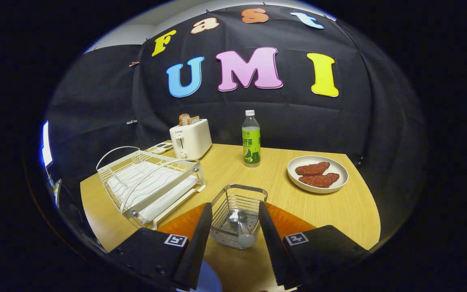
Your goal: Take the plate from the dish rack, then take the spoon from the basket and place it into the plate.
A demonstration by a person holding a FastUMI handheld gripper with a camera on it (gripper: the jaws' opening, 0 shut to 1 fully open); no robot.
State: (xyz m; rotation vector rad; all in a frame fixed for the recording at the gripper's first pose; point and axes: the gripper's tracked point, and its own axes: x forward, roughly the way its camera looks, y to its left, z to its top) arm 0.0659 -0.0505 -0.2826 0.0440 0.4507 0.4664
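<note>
- Spoon (242, 231) standing in the wire basket (236, 215), handle end up near the front, bowl end hard to make out; nothing gripping it
- Basket sitting on the table (351, 211), right between the two fingers, which flank it on either side; can't tell if they actually touch the wire
- Gripper (233, 239) spread wide apart, not clamped on anything; orange and black fingers (195, 239) with little square markers on the black parts
- Plate (318, 173) out on the table, beyond the fingers and off to the right, well apart from the basket; two dark red slabs of something meaty (318, 174) lying on it, one behind the other; no spoon in it
- Dish rack (150, 182) just left of the basket, white wire with a white tray under it; slots look bare, tilted a bit toward the camera
- Green-label bottle (251, 138) upright with a white cap, beyond the basket, roughly between rack and plate
- White toaster (190, 140) behind the rack near the far edge, toast (187, 119) poking out the top; some small flat thing beside it, too small to tell
- Black cloth wall behind everything
</note>
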